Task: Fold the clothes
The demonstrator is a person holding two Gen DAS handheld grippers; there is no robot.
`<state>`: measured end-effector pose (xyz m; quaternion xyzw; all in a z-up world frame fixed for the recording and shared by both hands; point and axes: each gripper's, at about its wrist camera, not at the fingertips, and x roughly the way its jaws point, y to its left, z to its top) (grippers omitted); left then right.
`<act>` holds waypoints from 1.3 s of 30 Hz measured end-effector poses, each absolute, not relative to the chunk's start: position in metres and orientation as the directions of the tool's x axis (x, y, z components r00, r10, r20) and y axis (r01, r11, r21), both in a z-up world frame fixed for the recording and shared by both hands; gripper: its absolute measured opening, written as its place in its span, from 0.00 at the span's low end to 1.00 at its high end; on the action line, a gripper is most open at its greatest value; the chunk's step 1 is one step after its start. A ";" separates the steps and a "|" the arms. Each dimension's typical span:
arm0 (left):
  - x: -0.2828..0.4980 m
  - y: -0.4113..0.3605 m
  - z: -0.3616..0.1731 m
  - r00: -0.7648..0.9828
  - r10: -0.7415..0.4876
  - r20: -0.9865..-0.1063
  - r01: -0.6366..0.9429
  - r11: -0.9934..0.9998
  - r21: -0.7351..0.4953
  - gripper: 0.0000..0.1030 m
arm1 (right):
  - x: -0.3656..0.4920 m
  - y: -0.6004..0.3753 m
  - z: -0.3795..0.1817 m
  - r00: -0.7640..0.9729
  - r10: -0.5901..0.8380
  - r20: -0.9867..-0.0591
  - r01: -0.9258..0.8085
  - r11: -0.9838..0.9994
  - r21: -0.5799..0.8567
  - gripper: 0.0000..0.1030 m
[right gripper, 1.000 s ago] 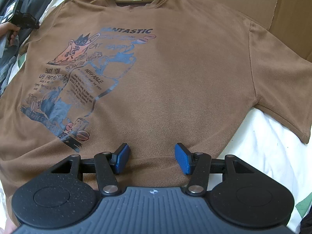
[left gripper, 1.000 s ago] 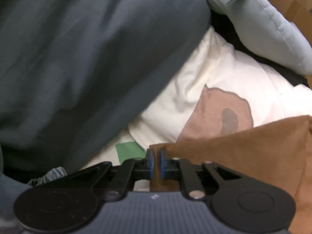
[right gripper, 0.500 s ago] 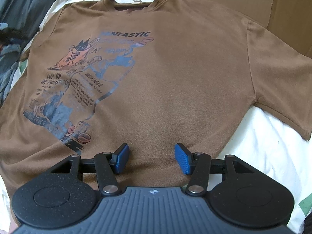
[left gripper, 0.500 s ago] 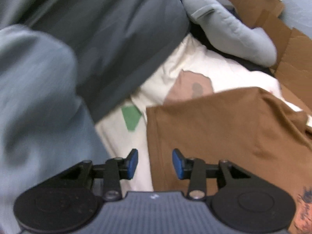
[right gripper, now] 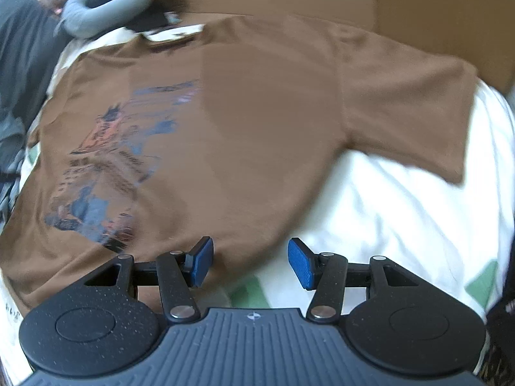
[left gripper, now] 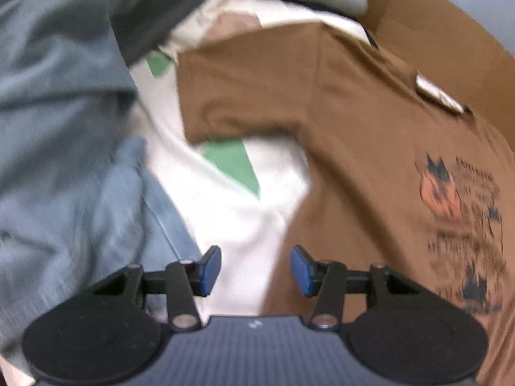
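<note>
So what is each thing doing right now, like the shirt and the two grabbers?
brown T-shirt: spread flat on the bed, print up, not folded yet, nothing gripping it.
left hand-held gripper: open, empty, over the shirt's side edge.
right hand-held gripper: open, empty, at the shirt's bottom corner.
white sheet: lying under the shirt, a bit wrinkled.
blue-grey clothes: bunched in a heap beside the shirt.
grey neck pillow: lying beyond the collar.

print on brown T-shirt (right gripper: 106,167): blurred, unreadable | left sleeve (left gripper: 244,90): smeared | hem: hidden behind gripper body
</note>
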<state>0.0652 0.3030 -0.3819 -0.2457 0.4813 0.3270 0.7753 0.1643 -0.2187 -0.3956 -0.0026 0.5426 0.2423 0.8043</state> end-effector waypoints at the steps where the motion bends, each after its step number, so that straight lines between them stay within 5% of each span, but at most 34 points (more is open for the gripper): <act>1: 0.063 0.297 -0.386 0.319 0.260 -0.911 -0.739 0.670 -0.067 0.49 | 0.164 -0.223 -0.399 0.284 0.392 -0.875 -0.376 0.885 0.275 0.56; 7: 0.062 0.273 -0.405 0.271 0.236 -0.933 -0.685 0.729 -0.015 0.46 | 0.159 -0.231 -0.411 0.241 0.457 -0.856 -0.341 0.866 0.366 0.54; 10: 0.061 0.268 -0.408 0.264 0.226 -0.938 -0.660 0.751 -0.005 0.08 | 0.159 -0.230 -0.411 0.245 0.473 -0.846 -0.338 0.860 0.383 0.54; 11: 0.062 0.267 -0.407 0.260 0.225 -0.939 -0.649 0.761 0.002 0.06 | 0.159 -0.230 -0.409 0.247 0.479 -0.842 -0.335 0.858 0.390 0.54; 22: 0.057 0.273 -0.386 0.249 0.280 -0.927 -0.623 0.779 0.068 0.03 | 0.150 -0.238 -0.406 0.228 0.481 -0.846 -0.340 0.854 0.394 0.54; 30: 0.052 0.303 -0.370 0.199 0.429 -0.881 -0.670 0.715 0.197 0.00 | 0.142 -0.233 -0.408 0.204 0.492 -0.847 -0.355 0.843 0.404 0.54; 36: 0.046 0.326 -0.361 0.201 0.386 -0.901 -0.769 0.632 0.099 0.00 | 0.144 -0.235 -0.406 0.214 0.490 -0.845 -0.348 0.847 0.402 0.54; 39: 0.051 0.316 -0.362 0.226 0.349 -0.910 -0.747 0.662 0.068 0.10 | 0.142 -0.242 -0.405 0.207 0.492 -0.846 -0.347 0.845 0.407 0.54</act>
